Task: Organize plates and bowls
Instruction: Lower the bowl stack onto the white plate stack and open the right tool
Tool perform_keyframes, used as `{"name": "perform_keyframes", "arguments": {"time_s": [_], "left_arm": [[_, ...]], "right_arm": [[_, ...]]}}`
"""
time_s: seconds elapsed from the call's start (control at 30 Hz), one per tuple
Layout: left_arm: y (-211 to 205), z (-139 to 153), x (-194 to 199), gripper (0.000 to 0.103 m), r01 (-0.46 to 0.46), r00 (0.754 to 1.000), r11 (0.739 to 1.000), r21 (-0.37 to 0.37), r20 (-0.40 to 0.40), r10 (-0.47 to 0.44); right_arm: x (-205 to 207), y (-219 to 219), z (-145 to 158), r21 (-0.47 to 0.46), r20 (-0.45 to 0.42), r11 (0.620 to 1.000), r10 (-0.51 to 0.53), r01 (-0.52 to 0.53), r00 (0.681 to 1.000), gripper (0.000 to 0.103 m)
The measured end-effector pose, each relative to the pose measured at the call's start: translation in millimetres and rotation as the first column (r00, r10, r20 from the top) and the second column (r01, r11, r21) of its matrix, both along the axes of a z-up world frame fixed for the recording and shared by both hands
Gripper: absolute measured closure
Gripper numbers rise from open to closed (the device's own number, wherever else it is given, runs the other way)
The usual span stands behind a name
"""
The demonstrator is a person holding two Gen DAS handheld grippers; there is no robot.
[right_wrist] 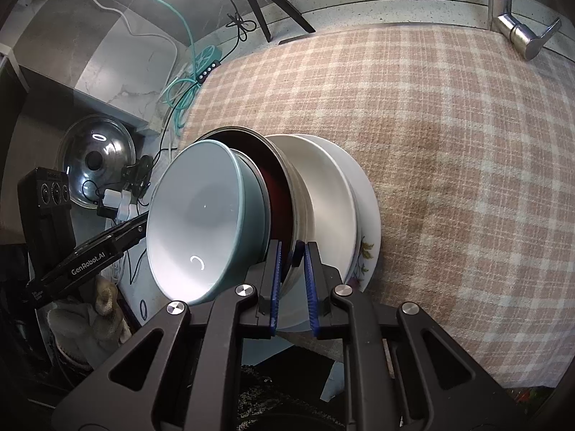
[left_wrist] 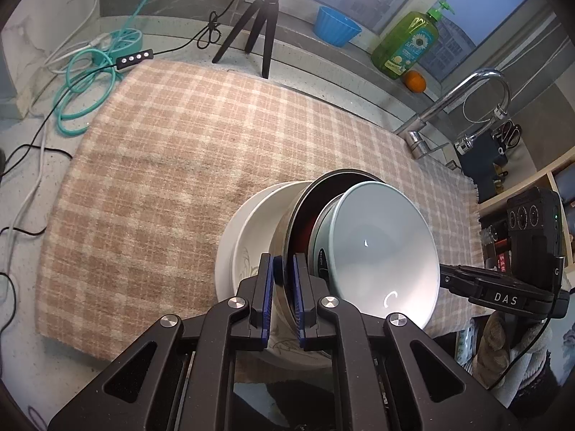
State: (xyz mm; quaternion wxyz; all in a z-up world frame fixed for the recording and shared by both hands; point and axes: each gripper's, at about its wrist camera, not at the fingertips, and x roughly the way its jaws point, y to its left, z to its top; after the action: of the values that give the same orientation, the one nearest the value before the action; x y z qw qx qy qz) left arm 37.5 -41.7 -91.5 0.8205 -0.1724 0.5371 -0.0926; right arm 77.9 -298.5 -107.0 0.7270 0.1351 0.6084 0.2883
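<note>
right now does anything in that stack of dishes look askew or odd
Yes: the pale blue bowl sits tipped on its side inside the metal bowl, its opening facing sideways rather than up. The stack leans over the plaid cloth, not nested flat.

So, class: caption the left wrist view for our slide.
Left gripper clamps the metal bowl's rim in a nested stack above the plaid cloth.

A bowl [left_wrist: 381, 244] nests in a metal pan [left_wrist: 305, 215], stacked on plates [left_wrist: 248, 230]. The stack sits at the near edge of a cloth [left_wrist: 179, 151].
</note>
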Motion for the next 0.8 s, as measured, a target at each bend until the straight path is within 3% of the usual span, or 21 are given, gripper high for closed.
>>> {"name": "perform_keyframes", "arguments": {"time_s": [0.4,0.63,0.8], "left_arm": [[1,1,-1,0.096,0.003,1.000,1.000,0.006,0.007,-0.003],[0,4,-2,0.095,0.005,1.000,1.000,0.011,0.018,-0.005],[-1,10,-5,0.091,0.007,0.999,0.999,0.043,0.047,-0.009]], "right_arm": [[0,4,-2,-0.020,0.010,1.000,0.013,-0.013,1.000,0.088],[0,4,5,-0.054,0.057,0.998,0.032,-0.029,0.998,0.088],[0,-3,16,-0.067,0.108,0.998,0.026,-0.019,0.994,0.070]]}}
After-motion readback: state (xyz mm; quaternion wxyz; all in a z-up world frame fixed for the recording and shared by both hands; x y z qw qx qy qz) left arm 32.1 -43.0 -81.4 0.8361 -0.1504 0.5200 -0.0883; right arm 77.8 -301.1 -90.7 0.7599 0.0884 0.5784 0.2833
